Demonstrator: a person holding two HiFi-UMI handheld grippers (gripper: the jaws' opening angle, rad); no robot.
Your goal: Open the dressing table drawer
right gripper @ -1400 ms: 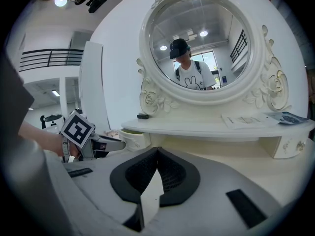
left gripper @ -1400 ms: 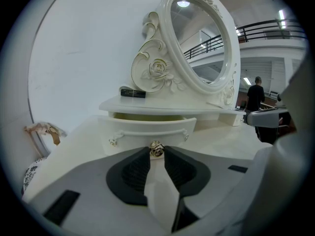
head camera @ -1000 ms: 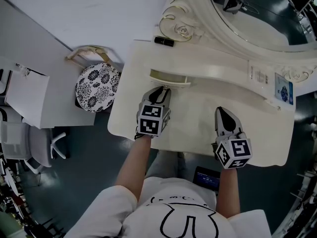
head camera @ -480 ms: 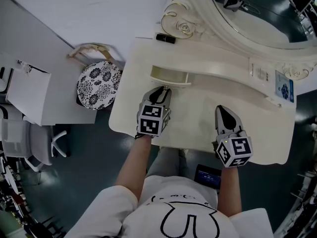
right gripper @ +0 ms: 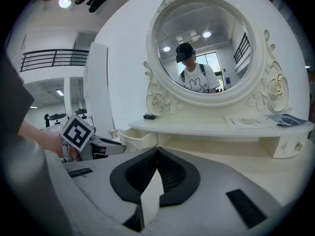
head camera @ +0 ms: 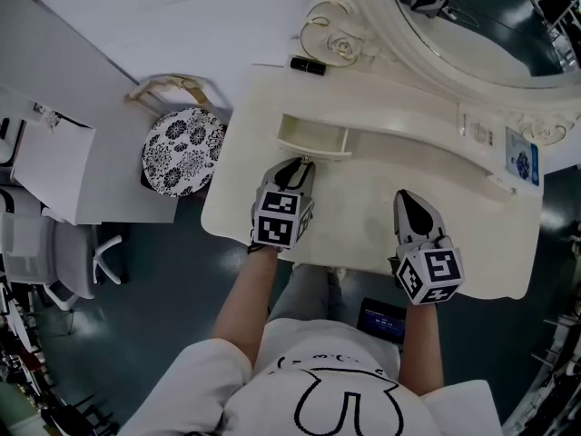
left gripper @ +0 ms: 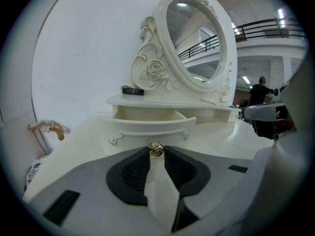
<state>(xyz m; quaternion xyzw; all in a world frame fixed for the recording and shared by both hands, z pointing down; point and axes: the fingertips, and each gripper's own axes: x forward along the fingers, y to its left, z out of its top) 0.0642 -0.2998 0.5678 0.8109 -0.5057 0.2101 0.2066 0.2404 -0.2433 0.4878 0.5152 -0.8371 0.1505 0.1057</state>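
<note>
My left gripper pinches the small golden knob of the part-open cream drawer; my right gripper is closed and empty.

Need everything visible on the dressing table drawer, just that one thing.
The drawer is small and glossy cream, painted wood by the look, with a curved front trimmed by a raised moulding. It stands partly pulled out from under the shelf at the left end of the dressing table. It sits level, and what shows of its inside is bare. Its small gold knob is pinched between the jaws of the left gripper; nothing else touches it.
</note>
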